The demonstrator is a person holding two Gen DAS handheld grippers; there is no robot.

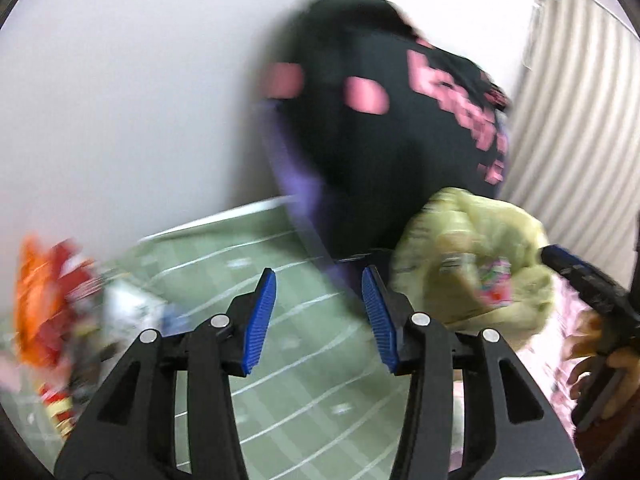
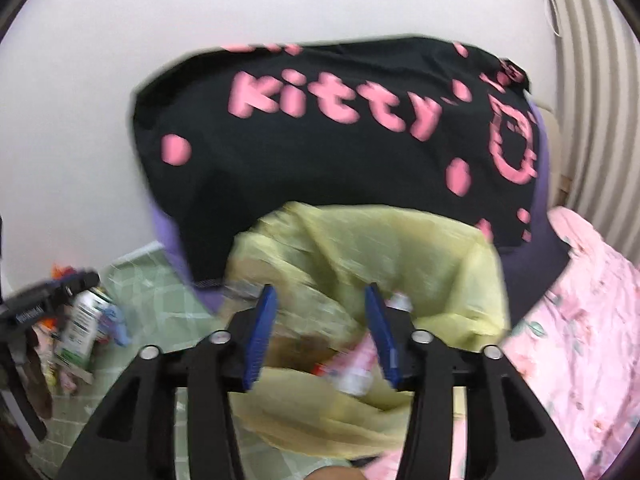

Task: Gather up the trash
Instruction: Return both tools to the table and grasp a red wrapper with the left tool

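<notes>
Green floor tiles (image 1: 300,380) below a white wall (image 1: 120,100), all smeared by blur. Trash in two places: some already inside the yellow-green bag (image 2: 340,248), slumped on the floor against a black cushion with pink lettering (image 2: 320,140), with a pale bottle (image 2: 356,372) showing in its mouth; the rest in a loose pile of wrappers (image 1: 52,312) and a can (image 2: 84,328) further along the wall, well apart from the bag.

Right gripper (image 2: 320,292): fingers spread wide, hanging over the bag's mouth, pads pressing on nothing. Left gripper (image 1: 319,280): fingers parted too, empty, bare tiles between them, pile off to its left, bag to its right. Pink bedding (image 2: 580,320) just beside the bag on the far side.

Risks from here, as a judgement:
- Bag unheld and limp, so likely to fold shut or tip and let the bottle roll out.
- Thin film, easy to snag or tear on a ribbed pad.
- Pile tangled and hard to read through the blur: could pinch several wrappers, or none, or knock the can over.
- Long carry from pile to bag; light wrappers could slip from a loose pinch.
</notes>
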